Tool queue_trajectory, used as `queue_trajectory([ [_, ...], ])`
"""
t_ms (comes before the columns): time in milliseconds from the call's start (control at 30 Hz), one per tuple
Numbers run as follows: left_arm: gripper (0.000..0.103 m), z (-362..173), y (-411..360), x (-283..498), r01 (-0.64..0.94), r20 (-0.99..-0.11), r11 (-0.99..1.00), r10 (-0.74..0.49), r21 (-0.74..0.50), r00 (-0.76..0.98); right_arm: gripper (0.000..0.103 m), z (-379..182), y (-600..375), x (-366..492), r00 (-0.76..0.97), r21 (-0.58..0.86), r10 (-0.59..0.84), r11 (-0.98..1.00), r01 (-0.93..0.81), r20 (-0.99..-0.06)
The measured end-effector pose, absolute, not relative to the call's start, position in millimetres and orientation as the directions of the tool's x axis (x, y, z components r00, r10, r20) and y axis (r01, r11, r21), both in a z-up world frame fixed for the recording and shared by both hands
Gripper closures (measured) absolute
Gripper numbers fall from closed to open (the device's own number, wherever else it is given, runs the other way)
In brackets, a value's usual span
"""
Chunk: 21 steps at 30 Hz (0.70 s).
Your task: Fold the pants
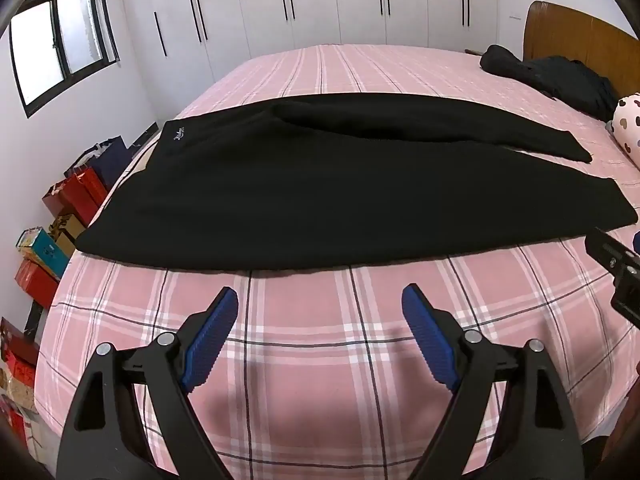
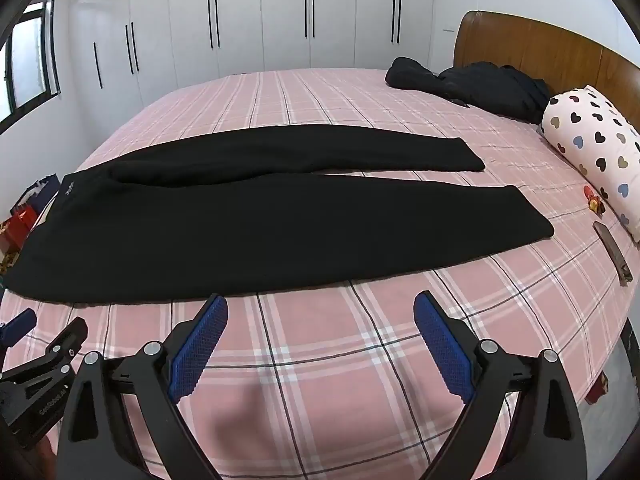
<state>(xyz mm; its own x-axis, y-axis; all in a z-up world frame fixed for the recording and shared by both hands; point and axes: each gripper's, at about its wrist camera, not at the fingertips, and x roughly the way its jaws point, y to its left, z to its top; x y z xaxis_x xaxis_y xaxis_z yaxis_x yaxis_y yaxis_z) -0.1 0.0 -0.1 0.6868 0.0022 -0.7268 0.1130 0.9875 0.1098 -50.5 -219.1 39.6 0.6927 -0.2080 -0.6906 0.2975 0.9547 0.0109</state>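
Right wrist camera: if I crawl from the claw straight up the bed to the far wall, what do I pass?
Open right claw → bare pink plaid bedspread → near leg of the black pants → far leg → more bedspread → white wardrobe doors.

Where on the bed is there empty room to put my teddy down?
Bare pink sheet lies between the black pants and both open grippers, left and right. More lies beyond the pants toward the white wardrobe. It is crowded by the headboard: dark clothes and a heart pillow.
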Motion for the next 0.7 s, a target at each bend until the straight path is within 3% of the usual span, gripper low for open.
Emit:
queue_trajectory([
  [700, 0.021, -3, 2, 2, 0.108, -0.736, 0.990, -0.004, 0.094, 0.677, 0.011, 39, -221, -48, 0.693, 0.006, -0.212, 0.954, 0.299, -0.689],
])
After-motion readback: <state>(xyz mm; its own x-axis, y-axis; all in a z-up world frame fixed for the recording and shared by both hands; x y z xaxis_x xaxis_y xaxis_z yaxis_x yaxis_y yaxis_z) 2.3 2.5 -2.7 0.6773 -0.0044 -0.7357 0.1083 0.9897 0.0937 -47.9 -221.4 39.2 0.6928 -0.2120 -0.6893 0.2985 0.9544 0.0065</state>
